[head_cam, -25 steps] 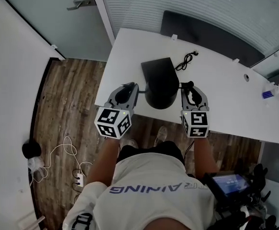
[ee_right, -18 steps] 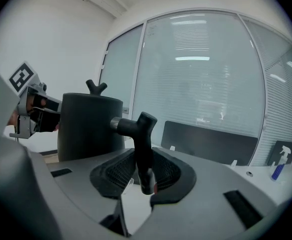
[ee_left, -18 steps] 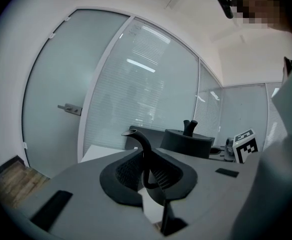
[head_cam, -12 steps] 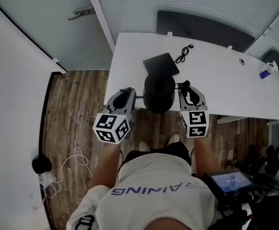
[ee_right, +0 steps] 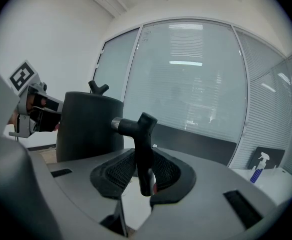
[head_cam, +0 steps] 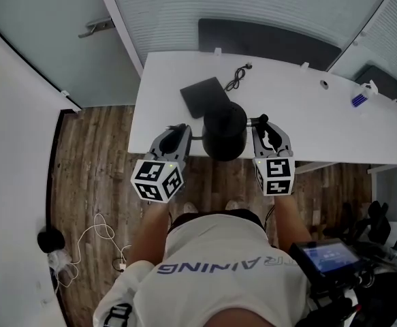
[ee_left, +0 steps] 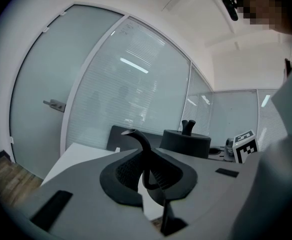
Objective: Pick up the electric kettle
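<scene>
you held the matt black electric kettle (head_cam: 224,131) crosswise between both hands above the near edge of the white tabletop (head_cam: 307,125), left gripper (ee_left: 148,176) fingers nearly closed on its thin spout (ee_left: 141,143), right gripper (ee_right: 144,176) fingers wider round its handle (ee_right: 141,134).

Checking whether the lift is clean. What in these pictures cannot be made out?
- Kettle underside and its gap to the table: the head view looks straight down on it; in their own views the left gripper and right gripper hide it.
- Blue thing at the table's far end: too small in head view.
- Screen text: too small, head view.
</scene>
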The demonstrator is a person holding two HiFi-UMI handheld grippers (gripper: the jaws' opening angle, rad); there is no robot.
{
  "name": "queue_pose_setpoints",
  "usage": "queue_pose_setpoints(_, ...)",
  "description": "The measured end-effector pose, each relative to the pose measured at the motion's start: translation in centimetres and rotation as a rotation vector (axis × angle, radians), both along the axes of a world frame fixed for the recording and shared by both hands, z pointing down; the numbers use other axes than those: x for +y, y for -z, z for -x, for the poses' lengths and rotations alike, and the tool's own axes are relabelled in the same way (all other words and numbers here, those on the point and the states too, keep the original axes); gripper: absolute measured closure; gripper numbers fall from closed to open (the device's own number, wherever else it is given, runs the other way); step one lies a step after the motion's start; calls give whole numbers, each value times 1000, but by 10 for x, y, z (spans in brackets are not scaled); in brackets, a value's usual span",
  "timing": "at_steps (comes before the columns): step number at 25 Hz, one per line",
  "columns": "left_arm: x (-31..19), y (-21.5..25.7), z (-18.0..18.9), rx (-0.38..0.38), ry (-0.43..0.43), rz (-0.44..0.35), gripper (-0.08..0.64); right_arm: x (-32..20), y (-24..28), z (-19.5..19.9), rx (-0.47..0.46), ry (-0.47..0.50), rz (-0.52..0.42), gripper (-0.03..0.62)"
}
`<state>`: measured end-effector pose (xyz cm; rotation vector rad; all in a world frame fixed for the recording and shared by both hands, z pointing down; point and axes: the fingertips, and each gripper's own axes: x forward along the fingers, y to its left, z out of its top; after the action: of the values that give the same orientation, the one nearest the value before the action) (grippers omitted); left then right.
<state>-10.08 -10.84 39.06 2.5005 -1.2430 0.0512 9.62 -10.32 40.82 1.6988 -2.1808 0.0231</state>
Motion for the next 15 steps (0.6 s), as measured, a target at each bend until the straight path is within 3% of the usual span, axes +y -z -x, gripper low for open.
queue_pose_setpoints(6,-6,0,-30,-6,5,11,507,-7,1,-30,-5,15,-2,488)
queue_pose_setpoints(15,-15,-3,-37,-4,34,15,507,-20,1,-37,1,47,-6,488)
